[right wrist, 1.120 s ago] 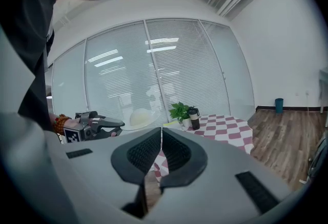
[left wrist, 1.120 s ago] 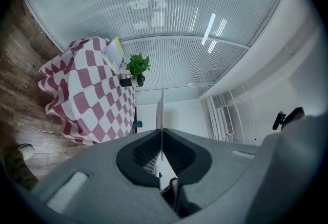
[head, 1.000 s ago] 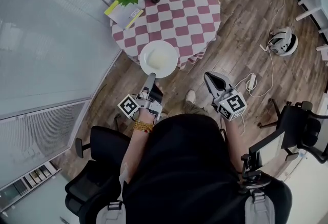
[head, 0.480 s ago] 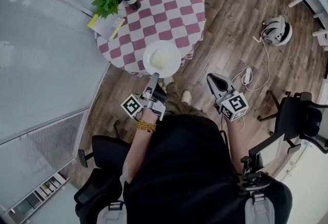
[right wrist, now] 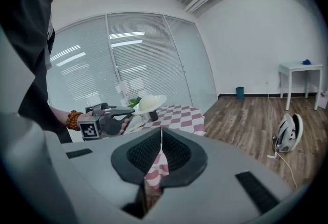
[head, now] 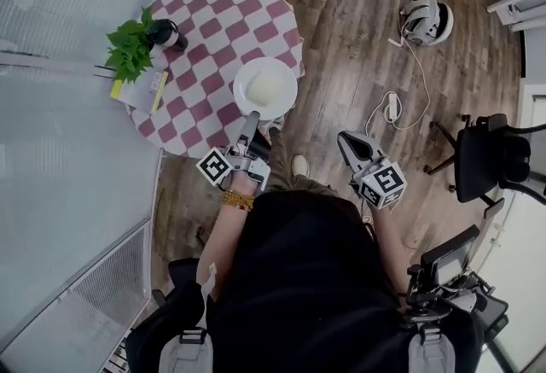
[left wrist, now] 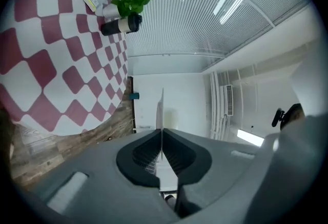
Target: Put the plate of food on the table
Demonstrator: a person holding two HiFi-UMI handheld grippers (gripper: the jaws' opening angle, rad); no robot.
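A white plate point(head: 265, 88) with a pale mound of food hangs over the near right part of the round red-and-white checked table point(head: 213, 38). My left gripper point(head: 251, 120) is shut on the plate's near rim. In the left gripper view the plate point(left wrist: 162, 110) shows edge-on as a thin line between the jaws of the left gripper point(left wrist: 162, 133). The right gripper view shows the plate point(right wrist: 148, 103) held above the table point(right wrist: 179, 114). My right gripper point(head: 345, 139) is shut on nothing, off the table over the floor, right of the plate.
On the table's far left stand a potted plant point(head: 130, 51), a dark mug point(head: 166, 34) and a yellow-edged booklet point(head: 141, 90). A white device point(head: 424, 20) with a cable lies on the wood floor at right. Office chairs point(head: 490, 158) stand near right. A glass wall runs along the left.
The person has stepped closer to the table. My left gripper has carried the plate from the table's near edge further over the top. The right gripper stays beside the body.
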